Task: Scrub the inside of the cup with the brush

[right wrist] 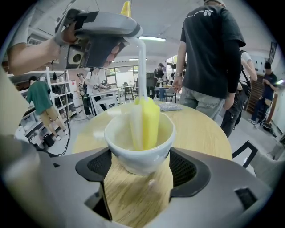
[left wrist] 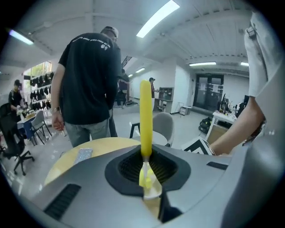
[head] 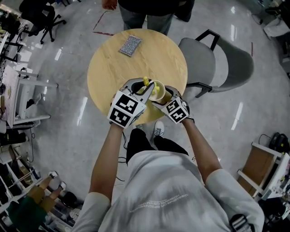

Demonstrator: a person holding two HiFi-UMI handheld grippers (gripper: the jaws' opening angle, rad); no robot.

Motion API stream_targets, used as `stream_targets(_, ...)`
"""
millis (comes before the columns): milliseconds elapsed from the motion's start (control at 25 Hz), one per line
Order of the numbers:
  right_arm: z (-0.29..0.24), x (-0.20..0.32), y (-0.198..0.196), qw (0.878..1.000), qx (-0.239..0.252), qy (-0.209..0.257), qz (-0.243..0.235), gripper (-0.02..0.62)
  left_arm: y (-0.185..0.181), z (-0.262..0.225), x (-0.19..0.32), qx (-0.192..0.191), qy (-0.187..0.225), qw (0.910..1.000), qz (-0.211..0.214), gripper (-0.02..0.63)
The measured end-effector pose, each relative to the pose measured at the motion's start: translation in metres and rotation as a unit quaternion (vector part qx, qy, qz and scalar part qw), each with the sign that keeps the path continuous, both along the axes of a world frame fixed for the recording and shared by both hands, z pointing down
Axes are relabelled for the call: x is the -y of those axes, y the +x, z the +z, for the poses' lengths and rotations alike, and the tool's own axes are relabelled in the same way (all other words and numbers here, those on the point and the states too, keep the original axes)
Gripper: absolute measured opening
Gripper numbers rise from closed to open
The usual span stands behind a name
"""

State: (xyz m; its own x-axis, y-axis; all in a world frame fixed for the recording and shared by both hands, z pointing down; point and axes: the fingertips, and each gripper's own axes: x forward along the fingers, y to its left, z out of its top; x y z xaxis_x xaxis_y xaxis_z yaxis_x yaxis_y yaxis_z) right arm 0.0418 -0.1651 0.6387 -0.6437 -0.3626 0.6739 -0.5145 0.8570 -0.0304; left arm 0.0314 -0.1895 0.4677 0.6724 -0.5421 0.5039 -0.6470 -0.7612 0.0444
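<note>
A white cup point(right wrist: 140, 144) stands on the round wooden table point(head: 113, 63) near its front edge, and my right gripper point(right wrist: 141, 167) is shut on its lower wall. In the head view the cup point(head: 157, 90) sits between both grippers. A brush with a yellow handle point(left wrist: 145, 118) is upright, clamped in my left gripper point(left wrist: 147, 162), which hovers above the cup. Its yellow and white sponge head point(right wrist: 147, 122) reaches down inside the cup. From above, the left gripper point(head: 141, 93) is just left of the right gripper point(head: 161, 97).
A grey patterned cloth point(head: 130, 45) lies at the table's far side. A person point(head: 145, 11) stands just beyond the table. A grey chair point(head: 222, 63) is to the table's right. Shelves and desks line the room's left side.
</note>
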Motion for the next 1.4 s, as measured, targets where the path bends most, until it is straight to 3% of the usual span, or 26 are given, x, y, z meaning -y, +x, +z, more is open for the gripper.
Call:
stream_targets(200, 0.000, 0.000, -0.001, 1.000, 0.004, -0.004, -0.001, 0.422, 0.017, 0.021, -0.006, -0.040, 0.029, 0.9987, -0.008, 0.051)
stream_targets(440, 0.004, 0.002, 0.003, 1.000, 0.006, 0.000, 0.000, 0.422, 0.012, 0.026, -0.013, -0.087, -0.058, 0.9944, 0.015, 0.057)
stream_targets(680, 0.002, 0.001, 0.001, 1.000, 0.006, -0.005, -0.005, 0.422, -0.019, 0.014, -0.009, -0.147, -0.123, 0.9815, -0.012, 0.058)
stream_targets(760, 0.001, 0.000, 0.000, 1.000, 0.007, -0.005, -0.006, 0.422, -0.033, 0.009, -0.003, -0.136, -0.112, 0.9839, -0.032, 0.051)
stream_targets(880, 0.003, -0.001, 0.000, 1.000, 0.007, -0.008, -0.005, 0.422, -0.037, 0.008, 0.003, -0.090, -0.070, 0.9924, -0.047, 0.049)
stream_targets(1040, 0.003, -0.002, -0.001, 1.000, 0.011, -0.006, -0.003, 0.422, -0.011, 0.019, -0.002, -0.039, -0.013, 0.9988, -0.028, 0.049)
stream_targets(1160, 0.004, -0.001, -0.002, 1.000, 0.011, -0.008, -0.001, 0.422, 0.006, 0.022, -0.006, -0.032, 0.026, 0.9990, -0.019, 0.049)
stream_targets(1240, 0.004, 0.001, -0.001, 1.000, 0.009, -0.005, -0.002, 0.422, 0.013, 0.022, -0.009, -0.039, 0.026, 0.9989, -0.010, 0.050)
stream_targets(1400, 0.005, 0.002, 0.001, 1.000, 0.006, -0.004, -0.003, 0.422, 0.017, 0.025, -0.013, -0.060, -0.021, 0.9980, -0.002, 0.055)
